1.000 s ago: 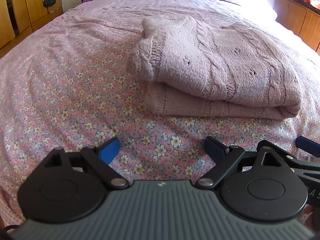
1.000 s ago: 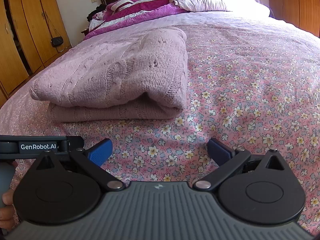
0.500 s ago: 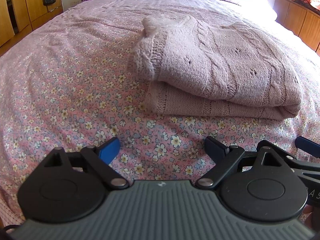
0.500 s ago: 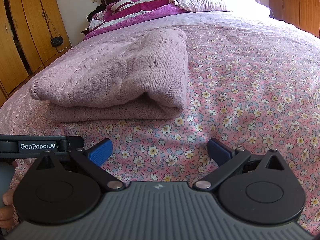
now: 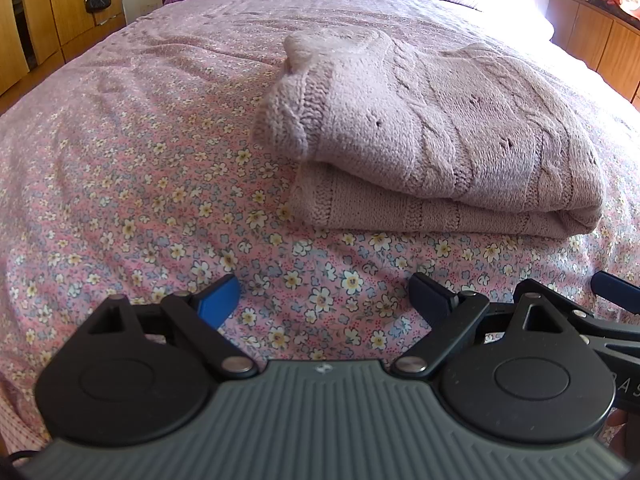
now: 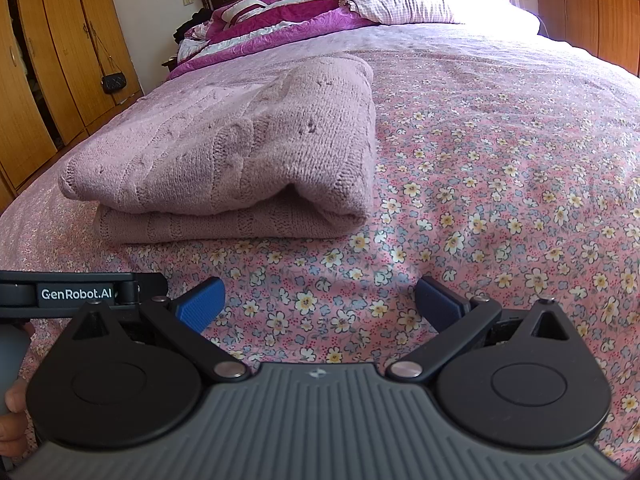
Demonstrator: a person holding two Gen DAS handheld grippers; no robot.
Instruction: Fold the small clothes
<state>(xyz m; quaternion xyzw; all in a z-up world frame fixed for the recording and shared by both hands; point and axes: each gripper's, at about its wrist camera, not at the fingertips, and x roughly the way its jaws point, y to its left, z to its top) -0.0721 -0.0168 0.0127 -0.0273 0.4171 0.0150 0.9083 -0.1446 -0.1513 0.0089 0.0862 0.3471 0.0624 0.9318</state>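
Observation:
A pale pink cable-knit sweater (image 5: pixel 436 140) lies folded in a thick stack on the flowered bed sheet (image 5: pixel 140 184). It also shows in the right wrist view (image 6: pixel 240 160), left of centre. My left gripper (image 5: pixel 324 296) is open and empty, low over the sheet, a short way in front of the sweater's near edge. My right gripper (image 6: pixel 320 300) is open and empty too, just in front of the sweater's near right corner. The two grippers sit side by side; the right one's finger (image 5: pixel 616 286) shows at the left view's right edge.
Pillows and a purple quilt (image 6: pixel 304 12) lie at the head of the bed. Wooden wardrobes (image 6: pixel 48 60) with a hanging black purse (image 6: pixel 113 82) stand to the left. A wooden cabinet (image 6: pixel 592 20) stands to the right.
Almost nothing moved. The left view shifted slightly. Both grippers stay open and in place before the folded sweater.

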